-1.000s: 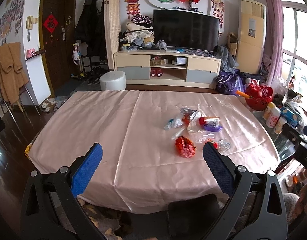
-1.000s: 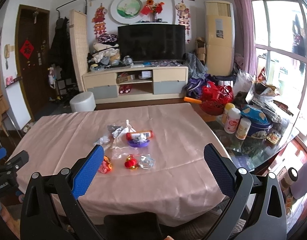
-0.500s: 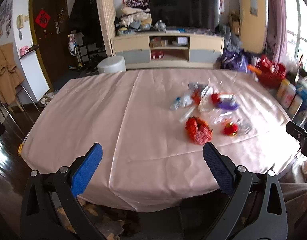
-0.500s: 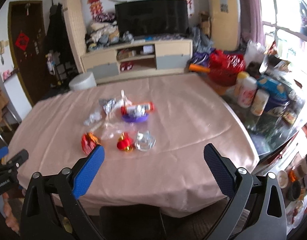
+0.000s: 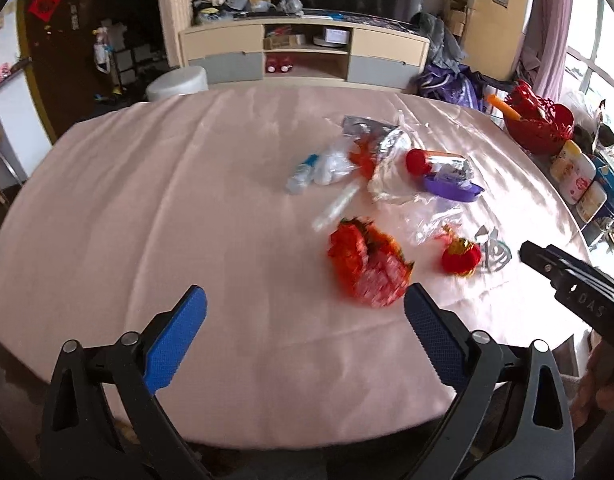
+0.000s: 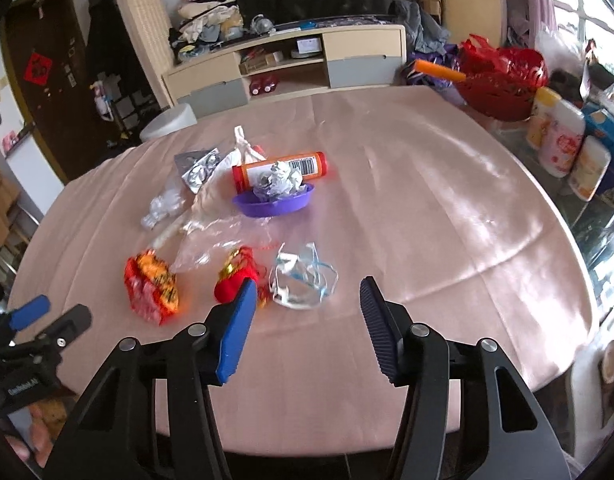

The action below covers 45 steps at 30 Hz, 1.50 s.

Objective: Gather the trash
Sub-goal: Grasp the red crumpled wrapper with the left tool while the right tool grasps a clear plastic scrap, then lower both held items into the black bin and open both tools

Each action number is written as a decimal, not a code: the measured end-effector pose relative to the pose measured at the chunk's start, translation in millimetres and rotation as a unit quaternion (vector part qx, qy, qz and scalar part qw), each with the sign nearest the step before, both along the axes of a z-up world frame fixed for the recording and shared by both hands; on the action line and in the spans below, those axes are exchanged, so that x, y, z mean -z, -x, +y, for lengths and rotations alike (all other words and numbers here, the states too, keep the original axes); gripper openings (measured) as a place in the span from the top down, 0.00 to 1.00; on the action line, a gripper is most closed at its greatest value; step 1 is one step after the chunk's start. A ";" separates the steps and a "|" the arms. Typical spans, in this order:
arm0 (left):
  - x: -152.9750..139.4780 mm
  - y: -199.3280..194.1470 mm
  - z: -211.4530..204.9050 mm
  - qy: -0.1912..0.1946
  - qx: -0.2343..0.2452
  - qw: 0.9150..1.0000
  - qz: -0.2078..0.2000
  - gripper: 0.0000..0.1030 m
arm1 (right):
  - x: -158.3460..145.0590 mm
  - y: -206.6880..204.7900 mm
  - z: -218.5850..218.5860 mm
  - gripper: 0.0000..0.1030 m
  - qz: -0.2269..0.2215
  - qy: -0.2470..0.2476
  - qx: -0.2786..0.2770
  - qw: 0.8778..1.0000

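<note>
The trash was all bunched up a bit right of the middle of the table point(image 6: 427, 200), on the shiny pink cloth. Nearest the front edge sat a crumpled red and orange wrapper point(image 5: 367, 268), then a little red pouch with gold trim point(image 6: 235, 284), then a scrunched clear plastic piece with blue edging point(image 6: 303, 284) just beside it. Behind those lay a sheet of clear film point(image 6: 211, 236), and further back a purple dish point(image 6: 273, 202) with a ball of crumpled foil point(image 6: 279, 180) sitting in it. An orange tube with a barcode point(image 6: 283, 168) lay on its side right behind the dish. Off to the left of that were a silver foil packet point(image 6: 197, 168), a tied white bag point(image 6: 243, 150) and a small squashed clear bottle point(image 5: 303, 174).

The right gripper point(image 6: 307, 300) hung over the cloth just short of the clear plastic piece, jaws closing but with nothing between them, left pad in front of the red pouch. The left gripper point(image 5: 305, 312) had its blue pads spread wide, empty too, with the red wrapper just ahead of its right finger.

Further out, a red basket point(image 5: 543, 128) and some white bottles point(image 6: 563, 140) stood past the table's right edge, and a TV cabinet point(image 5: 307, 52) ran along the far wall.
</note>
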<state>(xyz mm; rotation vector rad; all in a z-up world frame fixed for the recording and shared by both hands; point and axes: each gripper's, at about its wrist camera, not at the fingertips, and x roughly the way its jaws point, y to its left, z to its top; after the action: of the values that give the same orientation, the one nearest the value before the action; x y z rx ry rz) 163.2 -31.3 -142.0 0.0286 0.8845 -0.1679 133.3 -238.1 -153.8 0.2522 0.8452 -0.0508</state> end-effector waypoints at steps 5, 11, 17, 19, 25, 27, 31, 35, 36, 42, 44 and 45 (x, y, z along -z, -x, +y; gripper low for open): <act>12.6 -20.8 -21.3 0.006 0.020 1.000 0.012 0.11 | 16.4 -21.6 -1.4 0.47 0.016 -0.007 0.000 1.000; 36.5 -44.4 -27.3 0.025 0.027 0.999 0.040 0.23 | 34.6 -36.6 -6.4 0.57 0.037 -0.016 -0.001 0.999; 36.1 -45.1 -30.9 0.054 0.051 0.996 0.042 0.52 | 35.0 -32.7 -7.4 0.84 0.035 -0.014 -0.009 0.999; 34.3 -42.2 -33.7 0.047 0.054 0.997 0.038 0.54 | 33.7 -28.2 -6.9 0.87 0.033 -0.007 -0.011 0.999; 26.2 -32.1 -34.0 0.029 0.047 0.998 0.027 0.65 | 25.0 -9.4 -5.3 0.89 0.026 0.007 -0.013 1.000; 24.0 -26.3 -32.9 0.024 0.045 0.998 0.029 0.66 | 19.5 -4.2 -4.4 0.89 0.022 0.012 -0.010 1.000; 17.5 -7.3 -27.5 0.009 0.043 0.999 0.023 0.73 | 9.7 14.5 -0.8 0.89 0.012 0.016 -0.012 1.000; 5.9 15.4 -18.6 0.006 0.039 0.999 0.013 0.74 | -2.8 33.7 8.0 0.89 0.002 0.026 -0.020 0.999; 2.2 21.5 -15.1 0.006 0.039 0.999 0.009 0.74 | -5.8 37.6 10.1 0.89 0.000 0.028 -0.021 0.999; -16.0 65.2 -7.3 0.007 0.054 0.998 -0.009 0.74 | -20.1 70.2 24.9 0.89 -0.010 0.053 -0.034 0.998; -16.5 82.4 -6.9 0.003 0.058 0.998 -0.010 0.74 | -19.4 83.9 28.3 0.89 -0.006 0.062 -0.039 0.997; -15.8 88.3 -6.7 0.004 0.060 0.998 -0.010 0.74 | -17.6 89.8 29.8 0.89 -0.002 0.062 -0.043 0.997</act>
<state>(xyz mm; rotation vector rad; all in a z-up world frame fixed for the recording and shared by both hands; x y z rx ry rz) 74.9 -38.0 -126.2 0.0765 0.8635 -0.2826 43.5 -208.3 -136.3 0.0992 0.8444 -0.0225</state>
